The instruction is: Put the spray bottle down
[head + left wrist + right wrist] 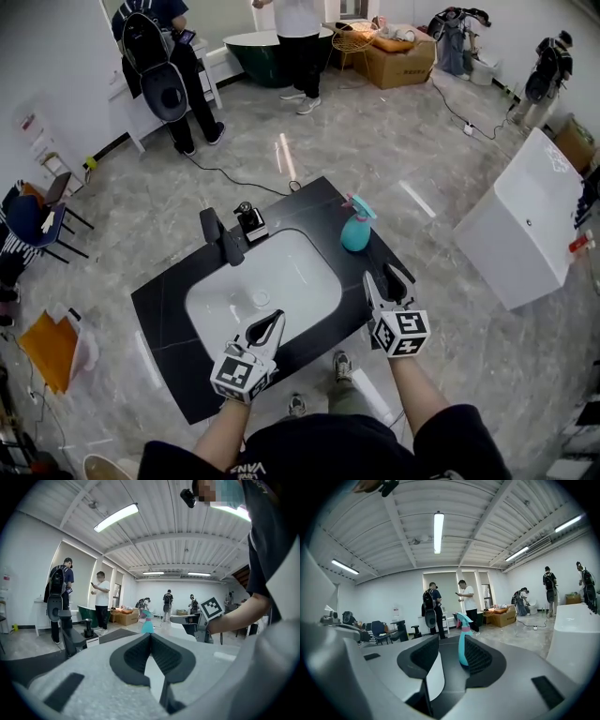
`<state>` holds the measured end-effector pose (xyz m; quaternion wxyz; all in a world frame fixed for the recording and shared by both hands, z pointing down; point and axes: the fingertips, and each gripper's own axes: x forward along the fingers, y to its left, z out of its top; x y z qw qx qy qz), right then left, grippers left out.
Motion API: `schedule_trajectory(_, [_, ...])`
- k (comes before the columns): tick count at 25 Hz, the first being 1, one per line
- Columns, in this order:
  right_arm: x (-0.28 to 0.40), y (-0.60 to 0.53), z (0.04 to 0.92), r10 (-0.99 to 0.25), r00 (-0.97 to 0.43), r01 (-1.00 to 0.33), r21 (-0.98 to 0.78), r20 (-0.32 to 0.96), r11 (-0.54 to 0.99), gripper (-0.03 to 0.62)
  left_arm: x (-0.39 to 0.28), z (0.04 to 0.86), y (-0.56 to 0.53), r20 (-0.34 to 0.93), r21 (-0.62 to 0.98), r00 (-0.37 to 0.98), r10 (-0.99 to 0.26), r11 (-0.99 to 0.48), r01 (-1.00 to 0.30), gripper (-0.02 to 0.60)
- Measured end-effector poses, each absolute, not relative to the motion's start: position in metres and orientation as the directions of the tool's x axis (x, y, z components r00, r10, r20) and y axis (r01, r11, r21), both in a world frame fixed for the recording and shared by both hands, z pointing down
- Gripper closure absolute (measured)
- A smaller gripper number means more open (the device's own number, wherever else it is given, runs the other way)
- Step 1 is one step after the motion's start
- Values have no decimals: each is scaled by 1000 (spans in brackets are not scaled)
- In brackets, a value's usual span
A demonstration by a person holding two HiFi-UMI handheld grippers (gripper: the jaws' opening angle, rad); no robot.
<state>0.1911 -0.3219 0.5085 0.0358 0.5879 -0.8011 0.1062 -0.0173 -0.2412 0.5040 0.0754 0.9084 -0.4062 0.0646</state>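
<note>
1. On the black countertop point(173, 309), just right of the white basin point(291, 267), the spray bottle point(356, 230) stood upright.
2. The right gripper point(380, 274) hung short of it, jaws well apart, gripping nothing.
3. The left gripper point(272, 323) hovered at the basin's near edge, jaws closed together, empty.

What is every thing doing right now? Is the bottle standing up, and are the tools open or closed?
spray bottle: standing upright on the black counter, not held.
right tool: open, nothing gripped, apart from the bottle.
left tool: shut, holding nothing.
faucet: no water seen running.
sink: no water showing in it.
</note>
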Motion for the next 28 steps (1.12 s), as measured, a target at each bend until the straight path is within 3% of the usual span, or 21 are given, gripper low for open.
schedule_trajectory(21, [147,-181,489,-962,-241,-961,-172,132,217,590,-55,488,-164,119,66,719,-685,-717,-694,569])
schedule_trajectory(28, [143,-141,484,-965,-233,-955,-214,117,205,592,-62,484,-143,112,68,731,-673,-729,-681,570])
